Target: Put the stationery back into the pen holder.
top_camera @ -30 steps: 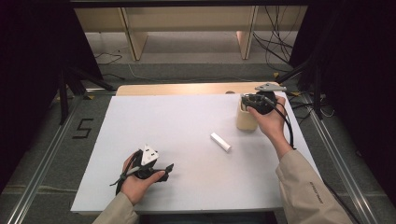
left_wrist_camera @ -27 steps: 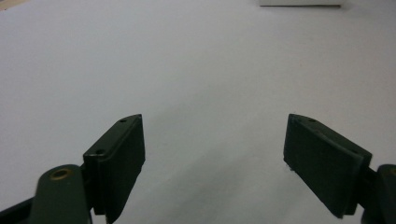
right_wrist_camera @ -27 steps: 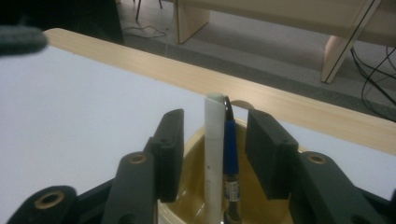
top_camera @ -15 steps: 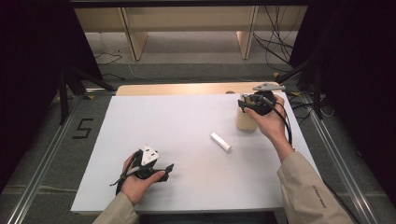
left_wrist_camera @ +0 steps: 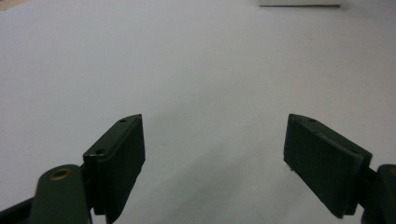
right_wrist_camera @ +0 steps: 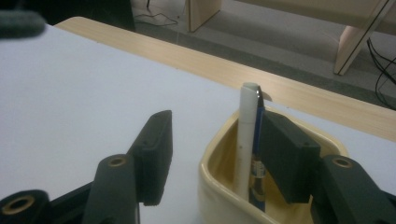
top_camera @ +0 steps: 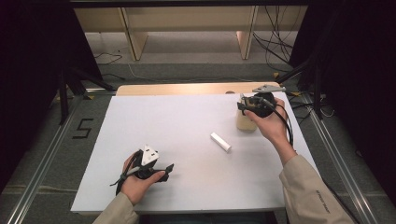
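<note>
A cream cup [top_camera: 246,123] stands at the table's far right, and in the right gripper view the cup [right_wrist_camera: 219,189] holds a white pen [right_wrist_camera: 246,130] and a blue pen [right_wrist_camera: 258,140] upright. My right gripper [top_camera: 243,105] hovers over its rim. The right gripper [right_wrist_camera: 219,154] is open and its jaws have just been opening: one jaw is inside the cup beside the pens, the other outside, with the cup wall and pens between them. My left gripper [top_camera: 164,171] rests near the front left. The left gripper [left_wrist_camera: 215,158] is open with nothing between its jaws.
A short white stick [top_camera: 220,142] lies on the white table top [top_camera: 177,116], left of the cup. A wooden strip [top_camera: 187,88] runs along the far edge. Cables and shelf legs stand on the floor beyond.
</note>
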